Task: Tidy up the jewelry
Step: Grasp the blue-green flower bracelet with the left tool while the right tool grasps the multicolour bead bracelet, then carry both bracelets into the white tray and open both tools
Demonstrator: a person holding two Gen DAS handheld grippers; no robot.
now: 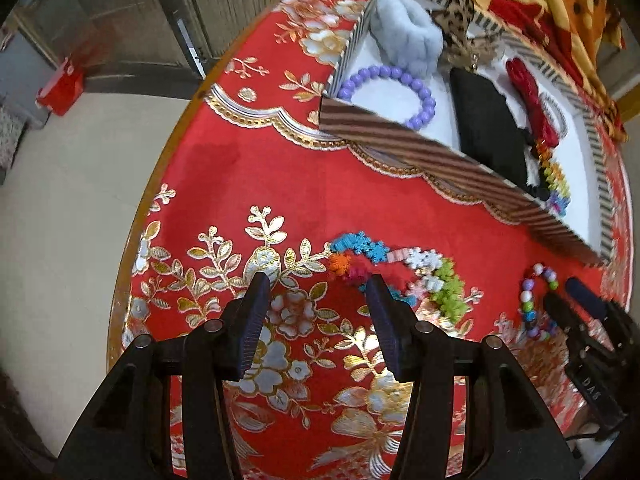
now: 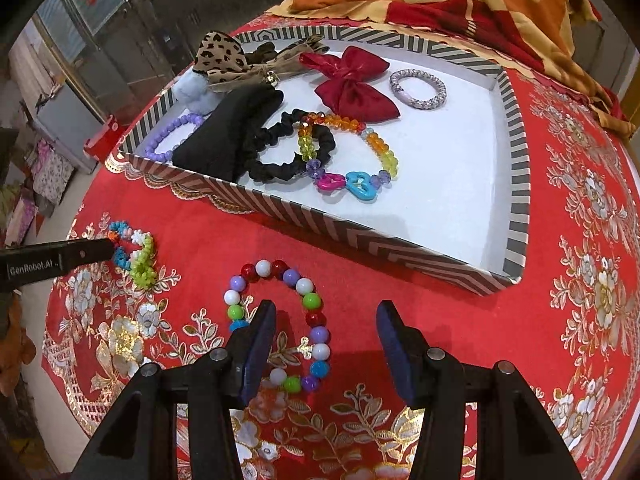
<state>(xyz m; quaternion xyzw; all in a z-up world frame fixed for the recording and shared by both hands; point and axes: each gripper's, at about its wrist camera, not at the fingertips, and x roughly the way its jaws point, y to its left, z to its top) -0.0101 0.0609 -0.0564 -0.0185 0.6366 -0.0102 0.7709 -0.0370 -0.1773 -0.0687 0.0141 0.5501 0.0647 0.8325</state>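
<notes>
We hold both grippers released: the right gripper (image 2: 326, 344) straddles the multicolour bead bracelet (image 2: 280, 324) on the table (image 2: 560, 260), the left gripper (image 1: 316, 312) nears the snowflake bracelet (image 1: 400, 268). Closing on one round bead risks it squirting sideways, short of the striped tray (image 2: 516, 184).
</notes>
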